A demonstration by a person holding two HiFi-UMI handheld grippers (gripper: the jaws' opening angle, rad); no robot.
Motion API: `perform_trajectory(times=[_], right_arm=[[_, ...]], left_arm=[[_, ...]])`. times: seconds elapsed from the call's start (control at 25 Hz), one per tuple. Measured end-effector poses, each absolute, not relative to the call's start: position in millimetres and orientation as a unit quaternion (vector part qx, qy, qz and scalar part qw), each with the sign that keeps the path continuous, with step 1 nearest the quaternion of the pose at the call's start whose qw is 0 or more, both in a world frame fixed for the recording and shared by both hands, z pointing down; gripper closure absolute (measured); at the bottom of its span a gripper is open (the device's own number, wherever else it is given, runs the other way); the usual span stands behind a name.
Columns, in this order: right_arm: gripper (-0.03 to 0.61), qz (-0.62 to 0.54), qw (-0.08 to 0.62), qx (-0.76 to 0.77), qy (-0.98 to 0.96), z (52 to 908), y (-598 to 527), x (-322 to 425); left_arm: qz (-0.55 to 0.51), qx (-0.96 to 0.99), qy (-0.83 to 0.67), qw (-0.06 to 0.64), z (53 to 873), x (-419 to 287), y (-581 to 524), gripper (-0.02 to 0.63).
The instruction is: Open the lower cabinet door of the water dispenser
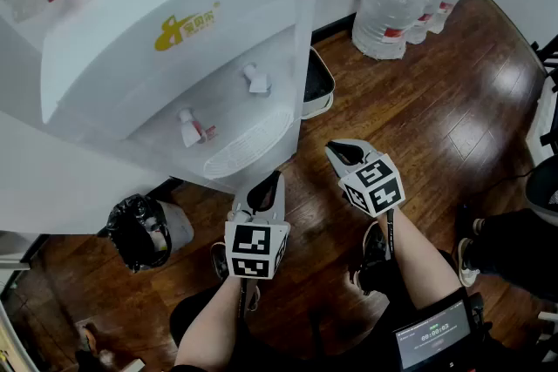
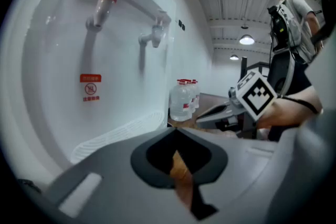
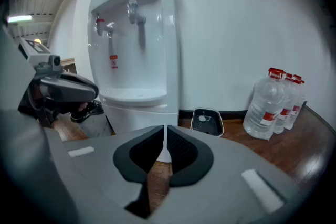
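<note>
The white water dispenser (image 1: 174, 57) stands at the upper left, with two taps (image 1: 192, 128) over a grilled drip tray (image 1: 244, 148). Its lower cabinet door (image 3: 137, 118) shows only in the right gripper view, below the tray; the head view hides it under the upper body. My left gripper (image 1: 266, 186) is shut and empty, its tips just in front of the drip tray (image 2: 121, 134). To its right my right gripper (image 1: 338, 152) is also shut and holds nothing. It points down at the dispenser's base from a little farther off. Neither gripper touches the dispenser.
Several large water jugs (image 1: 397, 4) stand against the wall to the right. A black tray (image 1: 316, 84) lies beside the dispenser's base. A bin with a black bag (image 1: 144, 231) sits on the left. Another person (image 2: 294, 18) stands behind me. The floor is dark wood.
</note>
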State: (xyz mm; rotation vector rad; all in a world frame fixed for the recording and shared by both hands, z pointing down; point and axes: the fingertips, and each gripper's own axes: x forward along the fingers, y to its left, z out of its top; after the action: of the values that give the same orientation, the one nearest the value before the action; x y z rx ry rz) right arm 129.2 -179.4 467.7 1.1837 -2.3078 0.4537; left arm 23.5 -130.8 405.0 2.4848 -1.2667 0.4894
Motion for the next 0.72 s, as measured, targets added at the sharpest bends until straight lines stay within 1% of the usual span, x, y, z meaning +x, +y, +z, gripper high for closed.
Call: perform_trajectory(times=[0.04, 0.2, 0.24, 0.28, 0.44, 0.6, 0.64, 0.68, 0.72], right_arm=[[0.541, 0.166, 0.262, 0.426, -0.850, 478, -188, 129], [0.489, 0.175, 0.293, 0.387, -0.856, 517, -220, 124], [0.461, 0.181, 0.298, 0.375, -0.859, 526, -226, 121], [0.440, 0.186, 0.303, 0.364, -0.861, 535, -231, 118], [0.333, 0.174, 0.340, 0.324, -0.866, 563, -251, 106], [0.248, 0.169, 0.361, 0.292, -0.870, 587, -264, 91], [0.216, 0.169, 0.360, 0.286, -0.872, 591, -267, 86], [0.174, 0.168, 0.359, 0.279, -0.875, 594, -269, 81], [0.147, 0.166, 0.358, 0.272, -0.878, 597, -270, 74]], left_arm=[[0.174, 0.867, -0.441, 0.155, 408, 23, -137, 0.592], [0.197, 0.867, -0.427, 0.165, 428, 27, -159, 0.592], [0.208, 0.867, -0.421, 0.165, 436, 29, -163, 0.590], [0.222, 0.868, -0.412, 0.165, 444, 31, -166, 0.569], [0.294, 0.872, -0.349, 0.176, 482, 47, -164, 0.435], [0.332, 0.874, -0.298, 0.191, 504, 61, -157, 0.398], [0.337, 0.875, -0.286, 0.197, 507, 64, -154, 0.386], [0.341, 0.876, -0.275, 0.204, 509, 67, -152, 0.361], [0.343, 0.875, -0.267, 0.211, 511, 69, -150, 0.336]])
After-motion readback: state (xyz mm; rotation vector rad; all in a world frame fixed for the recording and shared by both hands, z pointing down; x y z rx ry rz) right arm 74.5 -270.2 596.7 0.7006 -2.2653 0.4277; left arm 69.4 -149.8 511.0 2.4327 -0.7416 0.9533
